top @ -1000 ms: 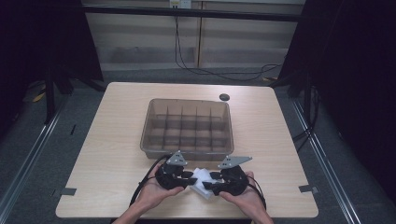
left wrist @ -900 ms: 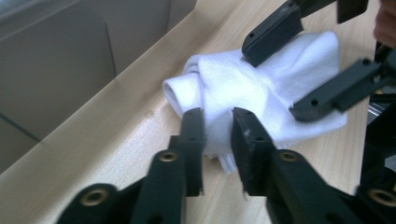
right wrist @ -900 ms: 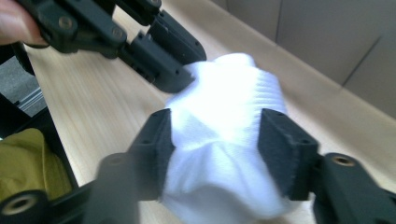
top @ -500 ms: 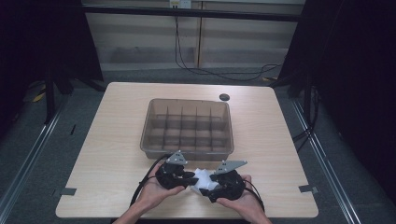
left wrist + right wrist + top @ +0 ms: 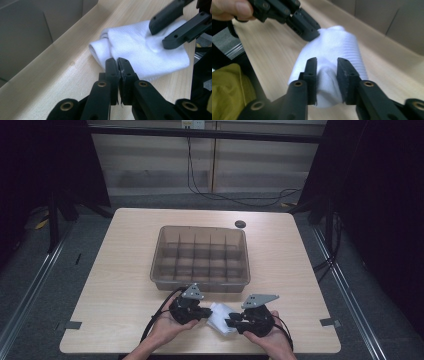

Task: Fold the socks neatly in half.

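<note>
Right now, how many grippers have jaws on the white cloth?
2. The left gripper is shut on the near edge of the white cloth. The right gripper pinches a fold at the cloth's other end, in front of the divided bin.

Table (image 5: pixel 120 270) at frame centre. Divided bin (image 5: pixel 200 255) on its middle. Small disc (image 5: pixel 240 224) on the table above the bin's upper right corner. Below the bin, near the lower edge: sock (image 5: pixel 222 319) on the table, left gripper (image 5: pixel 204 311) at its left, right gripper (image 5: pixel 231 324) at its right.
</note>
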